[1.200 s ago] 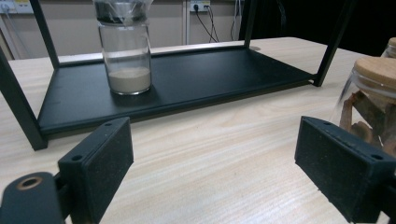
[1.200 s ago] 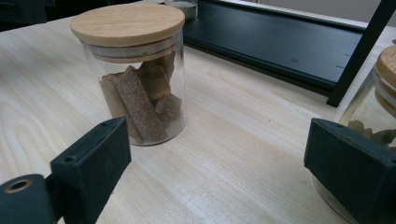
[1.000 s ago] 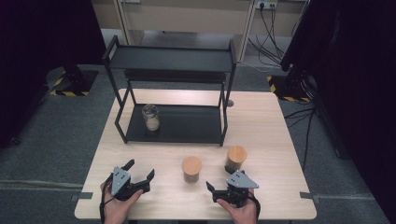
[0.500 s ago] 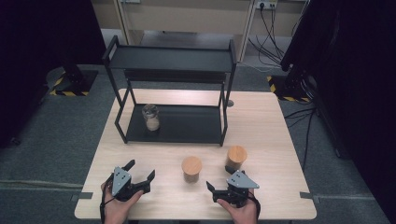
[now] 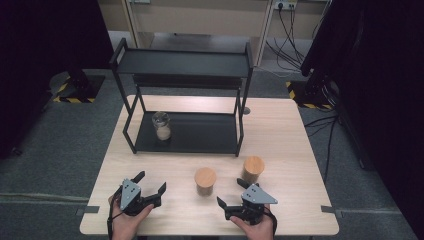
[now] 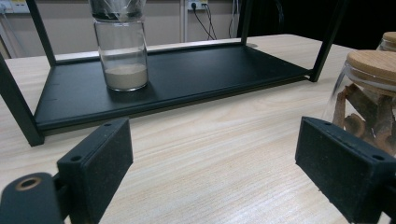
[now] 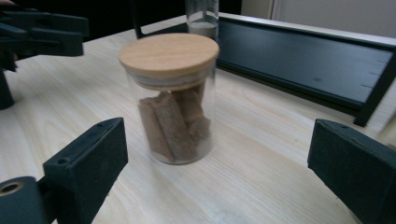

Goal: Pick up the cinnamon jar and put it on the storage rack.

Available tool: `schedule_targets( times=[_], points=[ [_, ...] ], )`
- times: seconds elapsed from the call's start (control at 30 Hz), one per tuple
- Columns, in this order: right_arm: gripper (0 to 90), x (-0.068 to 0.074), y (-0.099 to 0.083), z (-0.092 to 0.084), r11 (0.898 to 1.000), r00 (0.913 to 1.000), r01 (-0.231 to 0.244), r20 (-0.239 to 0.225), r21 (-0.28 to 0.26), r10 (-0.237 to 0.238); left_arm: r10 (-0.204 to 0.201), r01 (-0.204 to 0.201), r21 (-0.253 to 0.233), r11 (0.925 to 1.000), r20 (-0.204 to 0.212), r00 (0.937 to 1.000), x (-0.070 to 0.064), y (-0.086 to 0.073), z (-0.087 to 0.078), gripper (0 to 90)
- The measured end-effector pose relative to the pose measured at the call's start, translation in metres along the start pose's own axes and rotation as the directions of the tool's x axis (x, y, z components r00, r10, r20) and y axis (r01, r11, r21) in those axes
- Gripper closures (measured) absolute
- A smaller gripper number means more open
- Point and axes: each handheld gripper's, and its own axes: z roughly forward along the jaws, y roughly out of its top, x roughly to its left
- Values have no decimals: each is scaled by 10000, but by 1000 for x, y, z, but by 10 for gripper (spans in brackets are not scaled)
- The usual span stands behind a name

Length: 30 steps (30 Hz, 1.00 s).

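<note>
right gripper (image 5: 229, 194): jaws spread wide and just been opening further, nothing between the pads, aimed at the nearer jar.
left gripper (image 5: 150, 182): jaws spread, empty, low over the table (image 5: 280, 125) near its front edge.
cork-lidded jar of bark sticks (image 5: 205, 181): upright on the table between the two grippers, ahead of the right one.
second cork-lidded jar (image 5: 252, 169): just right of the first.
glass jar of powder (image 5: 161, 125): on the black rack's (image 5: 200, 132) lower shelf, left end.

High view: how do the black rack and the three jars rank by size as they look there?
1. Rack, by far the largest.
2. The two wooden-lidded jars, middle and right: they look alike, so no ranking between them.
3. Jar on the rack: looks slightly smaller, but it stands farther from the camera, so that is unsure.
</note>
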Motion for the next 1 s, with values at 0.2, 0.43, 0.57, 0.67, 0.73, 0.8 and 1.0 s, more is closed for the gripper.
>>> schedule_targets(
  times=[0.2,0.43,0.57,0.67,0.73,0.8,1.0],
  points=[
    [49,7,11,7,9999,9996,93,-263,-142,-97,13,-13,7,10000,26,10000,0,0,0,106],
    [57,17,19,25,9996,9982,260,-530,-107,-266,43,-43,-16,10000,24,10000,-1,0,0,107],
    [70,19,21,39,9997,9981,259,-551,6,-258,90,-90,-33,10000,26,10000,-1,0,0,107],
    [88,20,22,47,9996,9980,275,-575,31,-273,71,-71,-24,10000,28,10000,-1,0,0,107],
    [99,21,24,51,9996,9978,293,-590,44,-290,68,-68,-36,10000,31,10000,-1,0,0,107],
    [109,21,24,55,9994,9975,337,-619,84,-331,98,-98,-44,9999,43,9999,-1,0,0,107],
    [174,19,22,64,9991,9974,358,-626,230,-343,133,-133,-44,9999,65,9999,-1,0,0,107]
  ],
)
